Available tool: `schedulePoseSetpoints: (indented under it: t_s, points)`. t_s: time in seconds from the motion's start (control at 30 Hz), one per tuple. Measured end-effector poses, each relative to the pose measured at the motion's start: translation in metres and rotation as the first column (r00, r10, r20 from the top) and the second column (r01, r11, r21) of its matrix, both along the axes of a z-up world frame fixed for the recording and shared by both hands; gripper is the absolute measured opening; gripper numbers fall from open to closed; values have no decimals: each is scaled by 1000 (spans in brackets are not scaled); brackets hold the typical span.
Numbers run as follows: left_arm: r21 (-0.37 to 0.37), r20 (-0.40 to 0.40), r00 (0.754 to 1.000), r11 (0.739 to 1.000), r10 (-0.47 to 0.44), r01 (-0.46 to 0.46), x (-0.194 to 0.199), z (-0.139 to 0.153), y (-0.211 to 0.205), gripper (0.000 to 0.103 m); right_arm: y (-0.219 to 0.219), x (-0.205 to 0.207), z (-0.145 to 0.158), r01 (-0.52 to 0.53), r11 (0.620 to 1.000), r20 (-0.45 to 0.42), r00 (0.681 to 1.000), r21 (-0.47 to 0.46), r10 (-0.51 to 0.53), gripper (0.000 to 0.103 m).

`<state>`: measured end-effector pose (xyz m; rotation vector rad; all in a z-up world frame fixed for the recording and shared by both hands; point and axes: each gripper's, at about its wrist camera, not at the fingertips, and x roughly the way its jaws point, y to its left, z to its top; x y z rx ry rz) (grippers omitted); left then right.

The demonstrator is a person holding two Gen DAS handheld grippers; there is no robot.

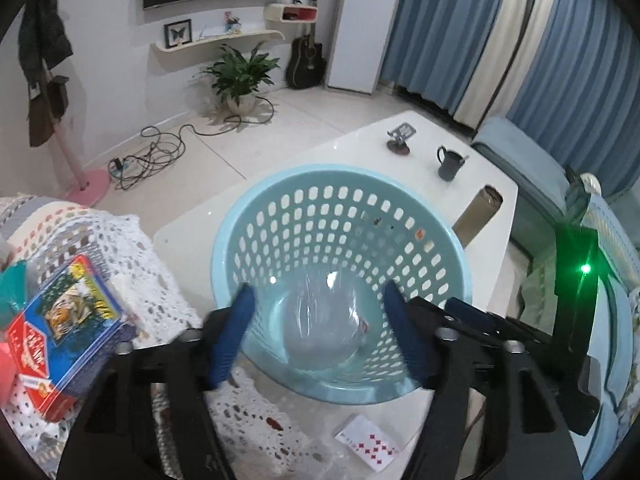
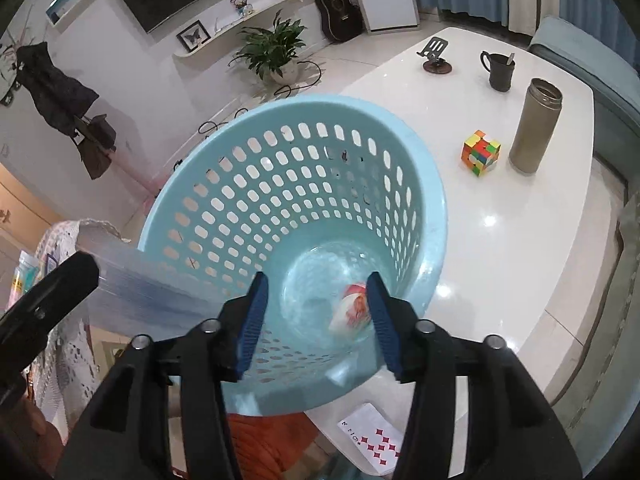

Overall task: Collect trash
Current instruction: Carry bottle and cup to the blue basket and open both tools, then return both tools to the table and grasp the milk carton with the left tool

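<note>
Left wrist view: left gripper and right gripper spread, empty, over pale-blue perforated plastic basket | step: drop-off, crumpled clear wrapper inside | next: red-diamond playing card at table's near edge.

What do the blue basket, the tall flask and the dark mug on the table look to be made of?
Basket: moulded plastic, slightly glossy; uniform punched holes, soft sheen on the rim. Flask: probably metal with a matte olive-grey coating; a plain cylinder, darker rim. Mug: likely ceramic or enamel, dark matte; too small to be sure.
</note>
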<state>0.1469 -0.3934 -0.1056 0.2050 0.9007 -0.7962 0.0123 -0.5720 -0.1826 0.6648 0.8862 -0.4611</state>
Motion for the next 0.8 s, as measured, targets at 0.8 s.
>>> schedulePoseSetpoints:
  t_s: [0.8]
  points:
    - [-264,176,947,940,268,-216,-61,106,195,78,138,-7,133,-200,931,207,941,-304,270,49]
